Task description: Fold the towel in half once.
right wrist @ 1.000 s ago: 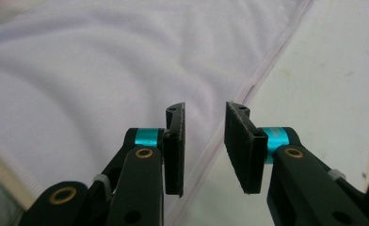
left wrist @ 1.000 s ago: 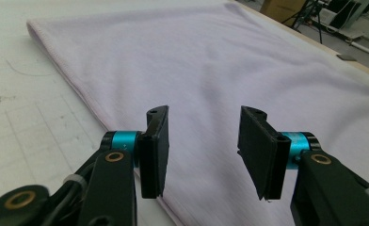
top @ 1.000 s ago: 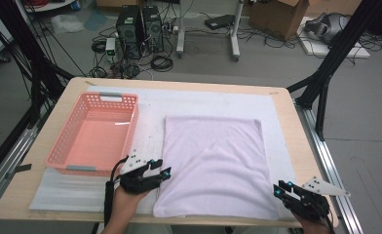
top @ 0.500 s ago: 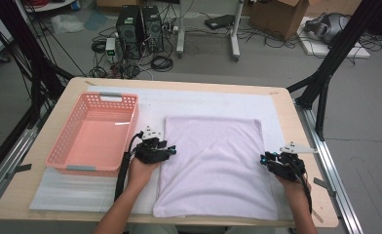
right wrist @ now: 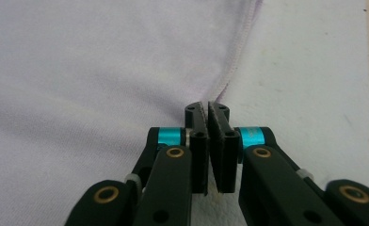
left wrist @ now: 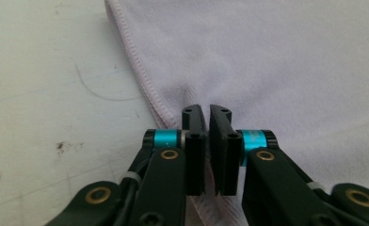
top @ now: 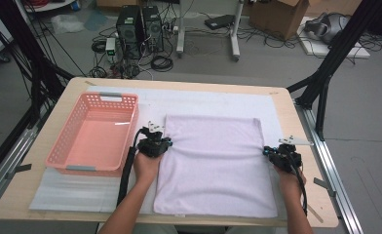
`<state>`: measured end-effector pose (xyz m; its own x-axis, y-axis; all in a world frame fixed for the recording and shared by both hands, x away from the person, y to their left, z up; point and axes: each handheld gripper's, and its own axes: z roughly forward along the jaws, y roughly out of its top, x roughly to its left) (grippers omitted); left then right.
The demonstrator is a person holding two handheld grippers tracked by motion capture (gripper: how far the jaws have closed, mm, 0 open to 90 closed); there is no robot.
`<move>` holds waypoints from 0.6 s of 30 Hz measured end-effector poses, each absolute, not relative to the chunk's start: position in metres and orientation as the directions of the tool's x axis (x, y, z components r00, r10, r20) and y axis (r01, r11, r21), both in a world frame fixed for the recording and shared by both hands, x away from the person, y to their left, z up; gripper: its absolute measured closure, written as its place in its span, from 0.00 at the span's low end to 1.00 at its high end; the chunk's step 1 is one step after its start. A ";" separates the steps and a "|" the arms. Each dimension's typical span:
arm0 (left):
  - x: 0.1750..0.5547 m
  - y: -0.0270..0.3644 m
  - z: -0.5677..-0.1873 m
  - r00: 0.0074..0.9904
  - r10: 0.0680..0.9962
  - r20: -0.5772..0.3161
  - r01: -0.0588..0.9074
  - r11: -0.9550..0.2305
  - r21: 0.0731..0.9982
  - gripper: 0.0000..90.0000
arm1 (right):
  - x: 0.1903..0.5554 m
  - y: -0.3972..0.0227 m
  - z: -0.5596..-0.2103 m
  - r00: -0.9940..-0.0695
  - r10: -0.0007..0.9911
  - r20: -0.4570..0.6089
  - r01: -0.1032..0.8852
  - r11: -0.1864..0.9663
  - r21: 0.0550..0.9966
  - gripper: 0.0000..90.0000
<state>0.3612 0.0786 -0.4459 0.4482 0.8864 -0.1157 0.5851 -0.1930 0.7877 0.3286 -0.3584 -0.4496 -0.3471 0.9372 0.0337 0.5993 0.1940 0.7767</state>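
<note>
Moved up since a second ago: both hands, from the near corners of the towel (top: pixel 213 165) to its side hems about midway along. Jaws on both sides just been closing, cloth between them.

Left gripper (left wrist: pixel 206 113): jaws together, clamped on the towel's left hem; stitched edge running up and away to the left of the tips, fabric puckered where pinched (small gap between the pads, taken up by cloth). Seen from above at (top: pixel 155 144), hand (top: pixel 146 168) behind it, black cable trailing back along the forearm.

Right gripper (right wrist: pixel 207 109): jaws together, pinched on the right hem; seam curving up to the right, cloth drawn into a slight peak at the tips. From above at (top: pixel 276 153), hand (top: pixel 287 180) gripping from the near side.

Towel: pale lilac, spread flat, roughly square, lying on a white mat (top: pixel 82 195) on the right half of the table (top: pixel 306 122). Far edge straight, near edge close to the table's front.

Pink basket (top: pixel 62 158): left of the towel, just beside the left gripper, on the same mat.

Beyond the table: computer towers (top: pixel 139 22), tangled cables, cardboard box (top: pixel 279 12) on the floor.
</note>
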 end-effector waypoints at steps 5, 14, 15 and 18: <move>0.366 0.084 -0.444 0.479 0.866 -0.142 0.520 -0.150 0.841 0.63 | 0.328 -0.362 -0.443 -0.355 0.934 0.040 0.574 0.184 0.798 0.73; 0.396 0.083 -0.446 0.525 0.818 -0.234 0.514 -0.086 0.853 0.59 | 0.362 -0.358 -0.433 -0.457 0.889 0.024 0.543 0.258 0.799 0.72; 0.399 0.084 -0.448 0.532 0.811 -0.244 0.518 -0.084 0.851 0.59 | 0.367 -0.357 -0.433 -0.470 0.882 0.021 0.537 0.267 0.800 0.73; 0.406 0.084 -0.449 0.542 0.815 -0.204 0.523 -0.137 0.841 0.62 | 0.381 -0.355 -0.434 -0.512 0.857 0.054 0.546 0.276 0.791 0.80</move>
